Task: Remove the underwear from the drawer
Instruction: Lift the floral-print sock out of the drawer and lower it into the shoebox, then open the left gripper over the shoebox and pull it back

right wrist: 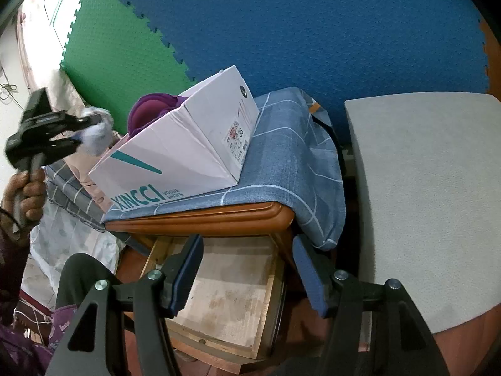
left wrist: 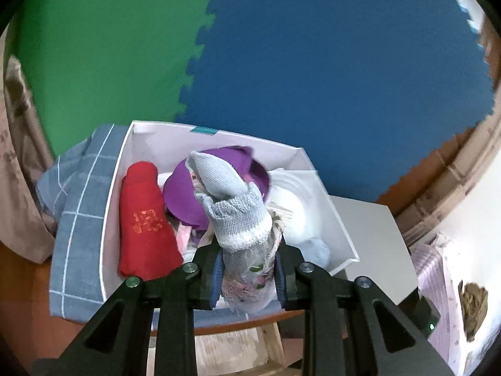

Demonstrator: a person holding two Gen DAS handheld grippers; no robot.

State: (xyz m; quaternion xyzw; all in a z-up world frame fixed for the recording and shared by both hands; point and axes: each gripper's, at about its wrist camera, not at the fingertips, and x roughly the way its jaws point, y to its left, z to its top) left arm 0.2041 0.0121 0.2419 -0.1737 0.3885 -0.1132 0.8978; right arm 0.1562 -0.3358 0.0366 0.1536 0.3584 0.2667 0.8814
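Nearest in the left wrist view, the left gripper (left wrist: 249, 269) has its black jaws pinched narrow on a soft bundle of underwear (left wrist: 241, 219): a grey ribbed knit with a white band wrapped over frayed floral fabric, lifted above the near end of a white cardboard shoe box (left wrist: 116, 194). Inside the box lie a rolled red cloth (left wrist: 144, 219) with an orange pattern along the left wall, a rounded purple garment (left wrist: 184, 194) in the middle, and pale white and light-blue pieces (left wrist: 300, 216) toward the right wall. The box rests on a blue checked cloth (right wrist: 281, 156) draped over a wooden stand's top. In the right wrist view, the right gripper (right wrist: 247, 272) stands half-wide with nothing between its blue pads, above an open wooden drawer (right wrist: 228, 297) whose bare, scuffed bottom shows. A grey felt-like surface (right wrist: 422, 188) lies at right. Behind, interlocking blue and green foam mats (right wrist: 281, 31) cover the wall.
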